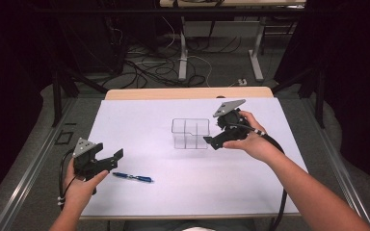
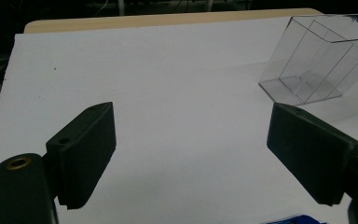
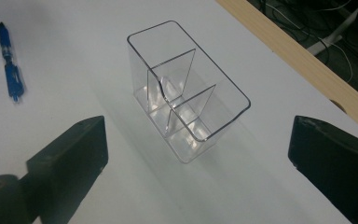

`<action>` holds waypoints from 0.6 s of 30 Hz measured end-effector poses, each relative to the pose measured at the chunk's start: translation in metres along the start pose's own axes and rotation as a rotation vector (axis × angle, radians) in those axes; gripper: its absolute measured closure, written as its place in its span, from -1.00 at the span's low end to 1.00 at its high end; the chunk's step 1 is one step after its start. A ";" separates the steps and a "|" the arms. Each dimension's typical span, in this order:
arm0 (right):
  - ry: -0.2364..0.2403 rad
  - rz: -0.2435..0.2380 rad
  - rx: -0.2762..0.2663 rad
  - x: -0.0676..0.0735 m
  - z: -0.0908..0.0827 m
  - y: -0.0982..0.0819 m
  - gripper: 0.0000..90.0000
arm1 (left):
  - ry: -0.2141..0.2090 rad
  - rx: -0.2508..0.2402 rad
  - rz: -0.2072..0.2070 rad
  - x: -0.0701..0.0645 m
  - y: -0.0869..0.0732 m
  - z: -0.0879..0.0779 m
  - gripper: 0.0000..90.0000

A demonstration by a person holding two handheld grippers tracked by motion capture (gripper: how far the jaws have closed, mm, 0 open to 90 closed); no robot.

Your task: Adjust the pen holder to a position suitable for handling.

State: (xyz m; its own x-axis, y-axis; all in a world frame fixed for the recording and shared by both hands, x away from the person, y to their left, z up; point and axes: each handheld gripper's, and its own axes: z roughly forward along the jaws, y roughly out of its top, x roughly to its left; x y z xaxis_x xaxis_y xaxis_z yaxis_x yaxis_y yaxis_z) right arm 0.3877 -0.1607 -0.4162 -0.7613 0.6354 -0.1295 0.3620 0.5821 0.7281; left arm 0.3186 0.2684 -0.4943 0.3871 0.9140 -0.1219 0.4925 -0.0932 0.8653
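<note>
A clear plastic organiser (image 1: 190, 133) with inner dividers stands upright near the middle of the white table top (image 1: 139, 120). A blue pen (image 1: 132, 177) lies flat toward the front left. My right gripper (image 1: 216, 133) is just right of the organiser, open, its jaws apart from the walls. In the right gripper view the organiser (image 3: 186, 88) sits ahead of the wide jaws of that gripper (image 3: 198, 135), and the pen (image 3: 10, 63) lies at upper left. My left gripper (image 1: 113, 159) is open just left of the pen. In its own view the left gripper (image 2: 191, 116) has nothing between its jaws, with the organiser (image 2: 317, 60) far right.
The wooden table edge (image 1: 188, 93) runs along the far side of the white top. Beyond it, cables (image 1: 149, 67) and table legs (image 1: 183, 53) stand on the floor. Metal rails (image 1: 33, 159) border the table on both sides.
</note>
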 end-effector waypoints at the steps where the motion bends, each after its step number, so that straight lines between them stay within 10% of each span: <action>1: -0.003 0.014 -0.017 0.000 -0.001 -0.002 -0.98 | 0.000 0.000 -0.001 0.000 0.000 0.000 -0.66; 18: -0.047 0.259 -0.091 -0.002 -0.012 -0.074 -1.00 | -0.027 0.004 -0.021 0.004 0.006 -0.004 -0.67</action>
State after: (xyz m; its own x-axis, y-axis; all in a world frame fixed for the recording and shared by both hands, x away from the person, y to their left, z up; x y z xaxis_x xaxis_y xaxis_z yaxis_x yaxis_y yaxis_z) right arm 0.3563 -0.2109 -0.4616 -0.6229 0.7813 0.0389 0.4897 0.3508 0.7982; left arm 0.3195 0.2729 -0.4875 0.3972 0.9048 -0.1534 0.5037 -0.0752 0.8606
